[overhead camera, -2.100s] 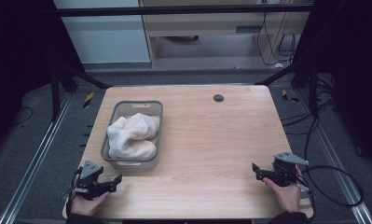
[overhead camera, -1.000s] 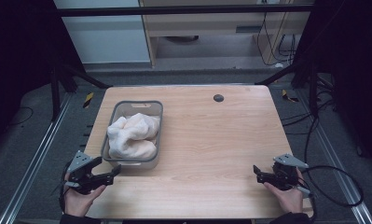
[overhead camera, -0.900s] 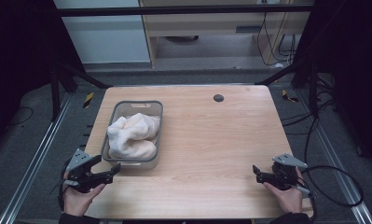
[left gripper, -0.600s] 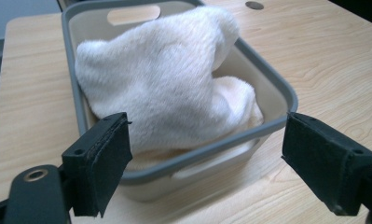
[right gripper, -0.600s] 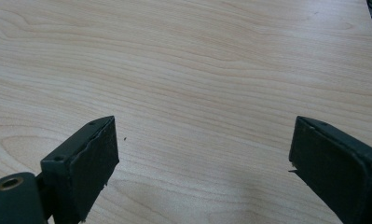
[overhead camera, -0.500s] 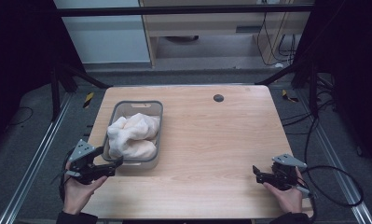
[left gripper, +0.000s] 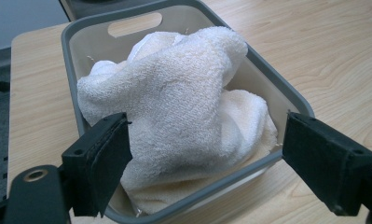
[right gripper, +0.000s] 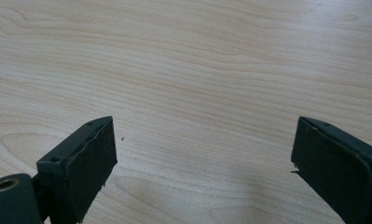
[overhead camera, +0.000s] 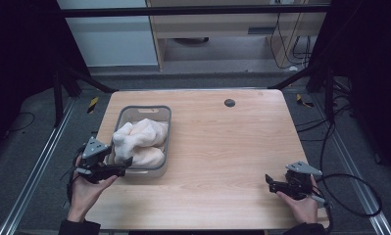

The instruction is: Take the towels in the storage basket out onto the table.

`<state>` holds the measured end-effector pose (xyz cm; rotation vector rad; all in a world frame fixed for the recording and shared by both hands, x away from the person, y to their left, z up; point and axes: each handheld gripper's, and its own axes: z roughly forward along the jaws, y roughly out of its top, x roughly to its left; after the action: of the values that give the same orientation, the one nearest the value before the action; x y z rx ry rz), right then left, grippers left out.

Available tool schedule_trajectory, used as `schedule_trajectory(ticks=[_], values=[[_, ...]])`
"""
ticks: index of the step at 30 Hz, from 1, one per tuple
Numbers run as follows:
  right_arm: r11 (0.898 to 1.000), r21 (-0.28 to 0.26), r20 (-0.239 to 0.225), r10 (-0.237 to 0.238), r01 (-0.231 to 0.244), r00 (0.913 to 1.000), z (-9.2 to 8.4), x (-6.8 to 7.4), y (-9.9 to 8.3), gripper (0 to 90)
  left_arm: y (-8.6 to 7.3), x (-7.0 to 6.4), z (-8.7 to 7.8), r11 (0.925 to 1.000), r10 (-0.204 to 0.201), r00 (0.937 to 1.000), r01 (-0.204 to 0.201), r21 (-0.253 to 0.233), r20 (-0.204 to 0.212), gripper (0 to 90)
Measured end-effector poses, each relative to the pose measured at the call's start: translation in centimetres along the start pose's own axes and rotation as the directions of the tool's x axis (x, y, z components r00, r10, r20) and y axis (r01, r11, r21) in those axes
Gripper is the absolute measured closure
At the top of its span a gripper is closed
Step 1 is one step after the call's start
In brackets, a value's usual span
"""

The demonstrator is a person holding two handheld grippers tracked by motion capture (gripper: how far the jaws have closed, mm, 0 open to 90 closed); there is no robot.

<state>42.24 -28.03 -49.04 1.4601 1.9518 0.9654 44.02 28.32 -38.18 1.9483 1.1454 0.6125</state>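
Left gripper at the bin's near end, fingers spread wide over towels, right gripper gaped empty above bench

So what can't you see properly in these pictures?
- The bottom of the basket, in the left gripper view and the high view: the towels cover it.
- How many towels there are: they lie bunched together.
- The small dark round thing on the table, high view: too small to tell what it is.
- The basket's near corners, left gripper view: the left gripper blocks them.
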Motion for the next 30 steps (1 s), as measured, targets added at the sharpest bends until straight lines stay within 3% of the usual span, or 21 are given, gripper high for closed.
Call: schedule_trajectory(ticks=[20, 30], values=[[1.0, 0.014, -0.015, 0.001, -0.001, 0.9999, 0.3, 0.0, 0.1, 6.7, 0.4, 0.2, 2.1, 0.9992, 0.006, 0.9999, -0.006, 0.04, -0.013, 18.3], [1.0, 0.021, -0.022, 0.004, -0.003, 0.9997, 0.3, -0.1, 0.1, 6.7, 0.5, 0.1, 3.9, 0.9949, 0.025, 0.9996, -0.024, 0.098, -0.01, 22.7]])
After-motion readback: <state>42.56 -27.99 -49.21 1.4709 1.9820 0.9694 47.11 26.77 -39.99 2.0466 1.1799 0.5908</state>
